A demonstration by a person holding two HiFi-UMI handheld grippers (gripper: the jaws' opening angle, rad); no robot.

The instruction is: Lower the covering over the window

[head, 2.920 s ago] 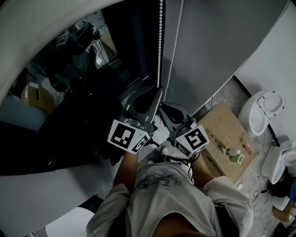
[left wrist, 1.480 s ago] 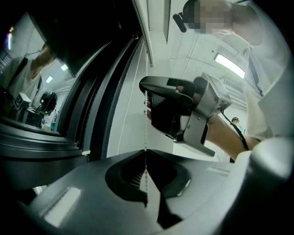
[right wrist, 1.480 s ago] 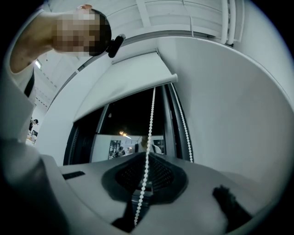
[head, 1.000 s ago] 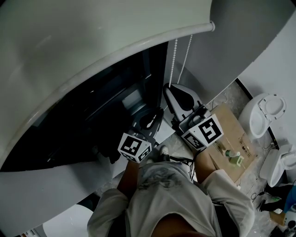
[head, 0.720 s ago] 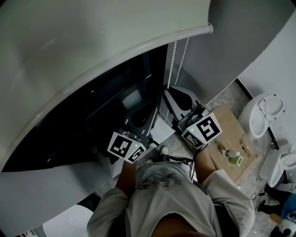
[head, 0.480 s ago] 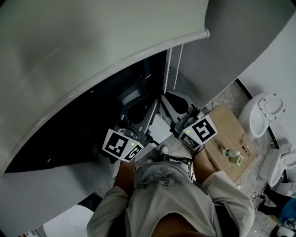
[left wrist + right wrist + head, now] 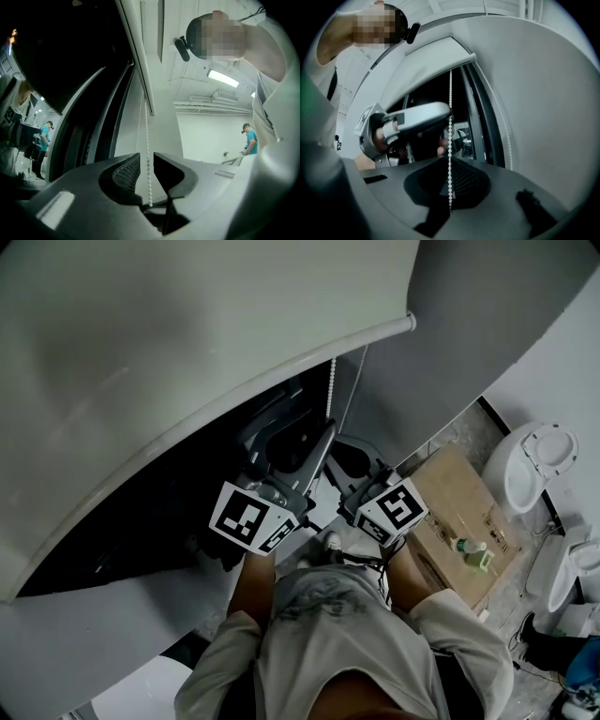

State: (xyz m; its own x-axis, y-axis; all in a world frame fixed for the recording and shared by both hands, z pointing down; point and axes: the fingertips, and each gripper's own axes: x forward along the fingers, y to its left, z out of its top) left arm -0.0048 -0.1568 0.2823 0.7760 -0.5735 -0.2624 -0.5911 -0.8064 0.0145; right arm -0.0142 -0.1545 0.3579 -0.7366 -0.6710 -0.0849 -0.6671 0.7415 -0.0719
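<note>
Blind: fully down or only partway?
Partway down: the blind ends at its bottom bar, with dark glass uncovered below.

Shirt: light grey T-shirt [image 7: 330, 652] with a dark line print on the front.
Sleeves: short and loose [image 7: 466, 638], in the same grey as the shirt.
Head camera: small black unit [image 7: 181, 48] worn on the head.
Left gripper: dark grey moulded body [image 7: 146, 160] with two broad, curved jaws.
Pads: black, with a fine dotted texture [image 7: 125, 171].
Right gripper: same dark grey build [image 7: 449, 159].
Left marker cube: white faces with black square patterns [image 7: 248, 518].
Right marker cube: same white faces and black patterns [image 7: 392, 512].
</note>
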